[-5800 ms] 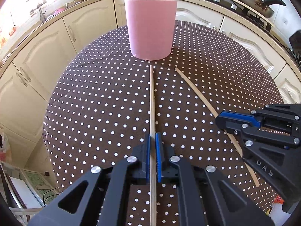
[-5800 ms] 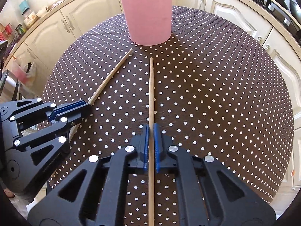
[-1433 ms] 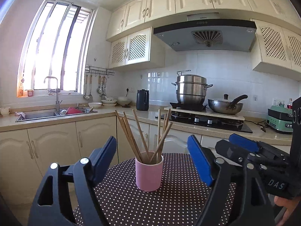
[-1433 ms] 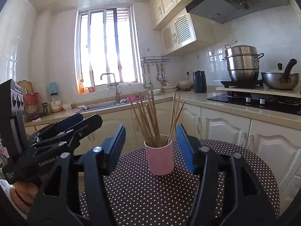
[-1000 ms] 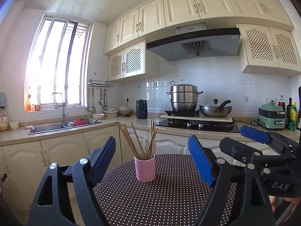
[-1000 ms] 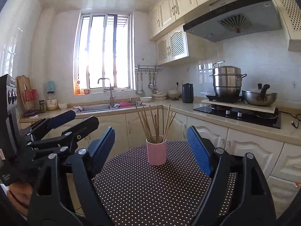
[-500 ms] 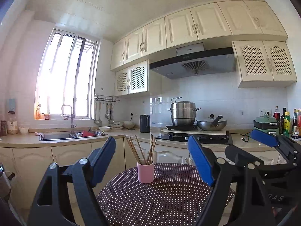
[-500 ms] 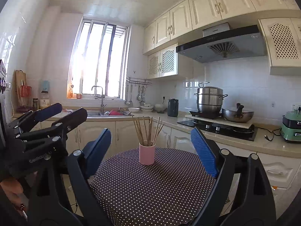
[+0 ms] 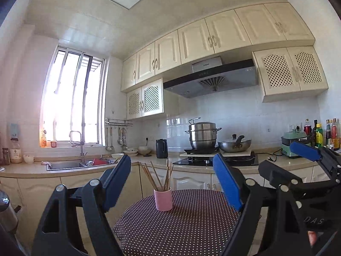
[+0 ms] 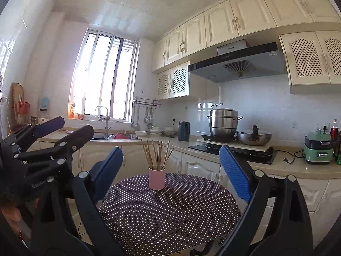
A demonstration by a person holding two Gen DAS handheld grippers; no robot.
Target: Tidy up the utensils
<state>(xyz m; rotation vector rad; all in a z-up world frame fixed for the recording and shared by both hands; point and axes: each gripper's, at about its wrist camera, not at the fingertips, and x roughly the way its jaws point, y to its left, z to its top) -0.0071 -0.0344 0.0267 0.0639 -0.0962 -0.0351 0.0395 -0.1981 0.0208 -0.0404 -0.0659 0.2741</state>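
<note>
A pink cup (image 9: 163, 199) stands on the round polka-dot table (image 9: 191, 224), far from both grippers. Several wooden chopsticks (image 9: 158, 177) stand upright in it. The cup (image 10: 156, 178) and chopsticks (image 10: 157, 154) also show in the right wrist view, on the table (image 10: 170, 209). My left gripper (image 9: 171, 183) is open and empty, held level well back from the table. My right gripper (image 10: 171, 172) is open and empty too. Each gripper appears at the edge of the other's view: the right one (image 9: 298, 162), the left one (image 10: 61, 128).
Cream cabinets and a counter run behind the table, with a sink (image 9: 70, 165) on the left and a stove with a steel pot (image 9: 202, 135) and a wok (image 9: 234, 145) on the right. A green appliance (image 10: 318, 147) sits at the far right.
Both grippers have drawn further back from the table; the cup looks smaller and more of the ceiling shows. 5.8 s ago each was shut on a chopstick lying on the table; now both are open.
</note>
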